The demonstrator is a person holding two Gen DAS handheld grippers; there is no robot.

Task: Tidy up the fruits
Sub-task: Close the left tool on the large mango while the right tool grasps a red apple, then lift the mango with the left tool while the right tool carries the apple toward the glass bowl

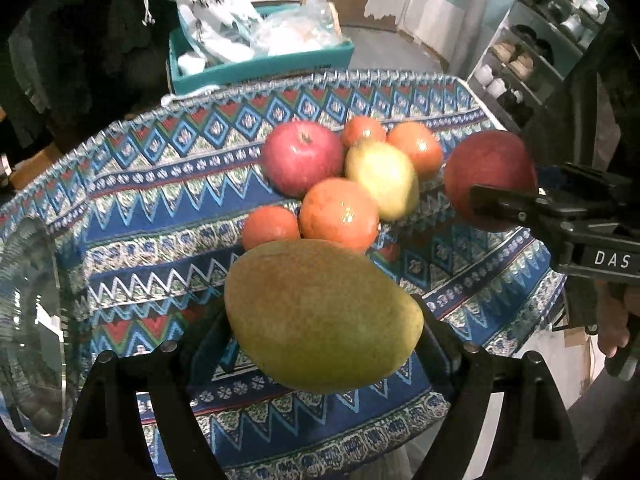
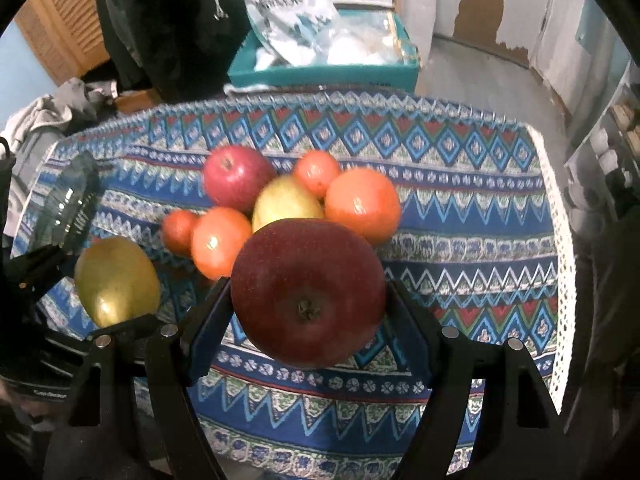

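The large green-yellow mango with a reddish blush [image 1: 322, 316] sits low in the centre of the left wrist view, clamped between the two black fingers of the left gripper [image 1: 324, 334], whose jaws are spread wide to span its girth and press on its two sides. It appears to hang above the blue, red and white patterned tablecloth [image 1: 160, 208] rather than rest on it. In the right wrist view, the dark red round apple [image 2: 308, 292] fills the lower centre, stem end towards the camera, pinched between the fingers of the right gripper [image 2: 308, 308], also opened wide.

Behind both, in the middle of each frame, the remaining fruit lies clustered and touching on the cloth: a second red apple [image 1: 302, 158], a pale yellow pear-shaped fruit [image 1: 382, 184] and four oranges of differing size, the nearest [image 1: 339, 214] just beyond the mango. A clear ribbed glass dish [image 1: 28, 320] shows at the left edge of the left view, probably the destination.

The likely risks:
- The mango is heavy and smooth, held only on its curved flanks; it could rotate or slip out if swung quickly.
- The apple's round, glossy skin offers little purchase, so loosening the grip early would drop it onto the pile and scatter the oranges.
- Both grippers are near each other, so crossing paths towards the dish could cause a collision.
- Setting fruit down hard could chip the glass.
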